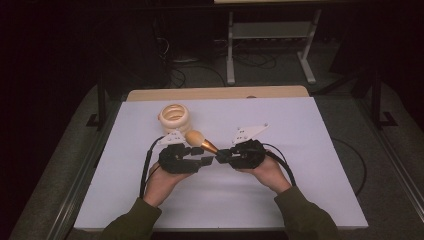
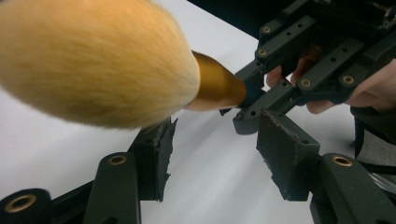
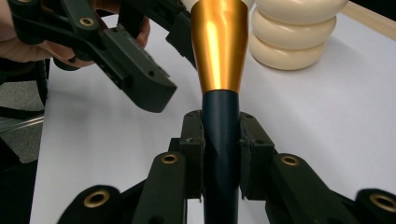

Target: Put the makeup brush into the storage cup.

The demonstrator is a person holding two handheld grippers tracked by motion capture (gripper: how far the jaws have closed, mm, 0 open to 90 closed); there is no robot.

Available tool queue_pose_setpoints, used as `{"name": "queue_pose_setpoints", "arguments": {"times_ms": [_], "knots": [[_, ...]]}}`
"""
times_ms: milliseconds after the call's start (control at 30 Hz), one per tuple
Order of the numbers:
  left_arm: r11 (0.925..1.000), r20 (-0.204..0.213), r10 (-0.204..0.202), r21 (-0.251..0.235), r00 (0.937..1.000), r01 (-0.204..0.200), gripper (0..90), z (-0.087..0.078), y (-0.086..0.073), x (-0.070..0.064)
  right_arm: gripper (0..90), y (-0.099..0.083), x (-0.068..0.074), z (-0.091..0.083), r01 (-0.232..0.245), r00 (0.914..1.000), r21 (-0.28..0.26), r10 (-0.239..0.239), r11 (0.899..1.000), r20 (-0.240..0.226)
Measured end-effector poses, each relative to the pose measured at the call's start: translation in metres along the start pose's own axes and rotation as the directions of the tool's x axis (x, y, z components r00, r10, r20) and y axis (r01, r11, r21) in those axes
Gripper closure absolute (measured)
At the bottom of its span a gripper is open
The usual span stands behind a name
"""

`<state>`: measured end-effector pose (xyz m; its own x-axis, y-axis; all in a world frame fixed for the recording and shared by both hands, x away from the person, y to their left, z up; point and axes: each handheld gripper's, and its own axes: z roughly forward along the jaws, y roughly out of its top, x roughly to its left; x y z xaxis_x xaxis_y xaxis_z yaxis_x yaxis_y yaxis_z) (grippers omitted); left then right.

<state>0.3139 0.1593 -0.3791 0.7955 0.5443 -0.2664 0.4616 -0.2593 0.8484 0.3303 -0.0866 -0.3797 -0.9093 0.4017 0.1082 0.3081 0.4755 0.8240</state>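
A makeup brush (image 1: 200, 141) with tan bristles (image 2: 93, 60), a gold ferrule (image 3: 219, 46) and a dark blue handle is held off the white table. My right gripper (image 3: 220, 135) is shut on the handle, with the bristle end pointing away to the left. My left gripper (image 2: 215, 154) is open just under and beside the brush head, its pads apart with nothing between them. In the high view the two grippers meet tip to tip at mid-table, left gripper (image 1: 202, 156) and right gripper (image 1: 220, 156).
A cream stand of stacked rings (image 1: 175, 117) sits behind the left gripper, also close behind the brush (image 3: 294, 42). The white table cover (image 1: 300, 175) stretches bare to the right and front. Beyond the table's far wooden edge are table legs and cables on the floor.
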Motion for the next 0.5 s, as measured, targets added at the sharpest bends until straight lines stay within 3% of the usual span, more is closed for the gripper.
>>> {"name": "queue_pose_setpoints", "arguments": {"times_ms": [200, 500], "knots": [[0.9998, -0.008, -0.012, -0.016, 0.9999, 0.012, 49.4, -0.0016, 0.001, 0.0035, 73.9, 0.0005, 0.0023, 0.0029, 0.004, 1.0, 0.001, -0.004, 1.0, -0.001], [0.9979, 0.013, -0.054, -0.036, 0.9985, 0.055, 52.4, -0.0035, 0.0018, 0.0069, 73.8, 0.0007, 0.0056, 0.008, 0.012, 0.9998, 0.0, -0.012, 1.0, 0.017]]}}
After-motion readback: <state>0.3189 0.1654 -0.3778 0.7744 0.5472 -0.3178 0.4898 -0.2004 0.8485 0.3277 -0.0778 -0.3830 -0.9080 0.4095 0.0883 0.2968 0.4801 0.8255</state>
